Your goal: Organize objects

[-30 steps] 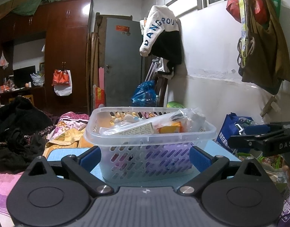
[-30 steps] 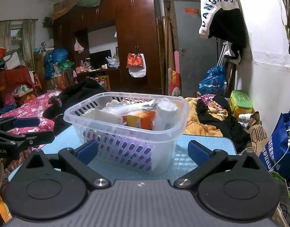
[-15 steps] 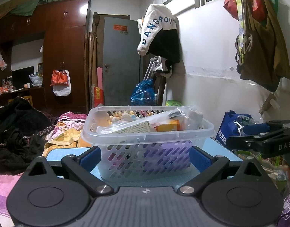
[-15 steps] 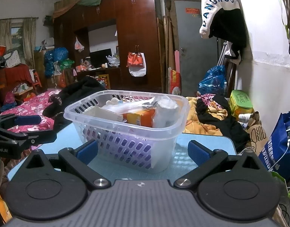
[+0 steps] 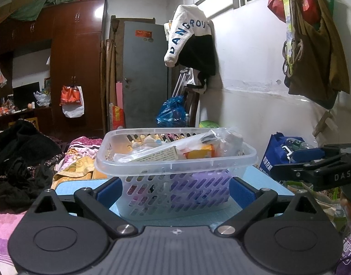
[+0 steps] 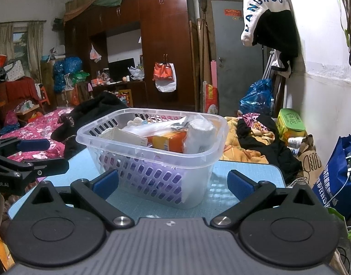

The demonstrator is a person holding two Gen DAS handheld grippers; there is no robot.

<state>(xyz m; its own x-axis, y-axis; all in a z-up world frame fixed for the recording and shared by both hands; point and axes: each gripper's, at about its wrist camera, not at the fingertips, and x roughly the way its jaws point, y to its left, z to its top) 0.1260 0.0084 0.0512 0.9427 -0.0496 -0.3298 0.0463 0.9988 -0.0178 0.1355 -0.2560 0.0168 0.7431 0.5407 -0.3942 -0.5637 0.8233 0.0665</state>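
both claws gape wide with nothing between their pads: my left claw [image 5: 173, 189] and right claw [image 6: 173, 183] each face the clear plastic basket [image 5: 175, 160] on the blue bench [image 6: 244, 171]. inside it i see an orange box [image 6: 169, 141], a white roll [image 6: 199, 135] on its right, and a flat cream box [image 5: 156, 154] on its left.

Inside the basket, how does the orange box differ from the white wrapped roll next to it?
The orange box is flat-sided and lies low in the basket; the white wrapped roll is rounded and rises higher, above the rim. The box is bright orange card; the roll is white under crinkled clear wrap. In the right wrist view the box sits left of the roll. Both rest together among the basket's other contents.
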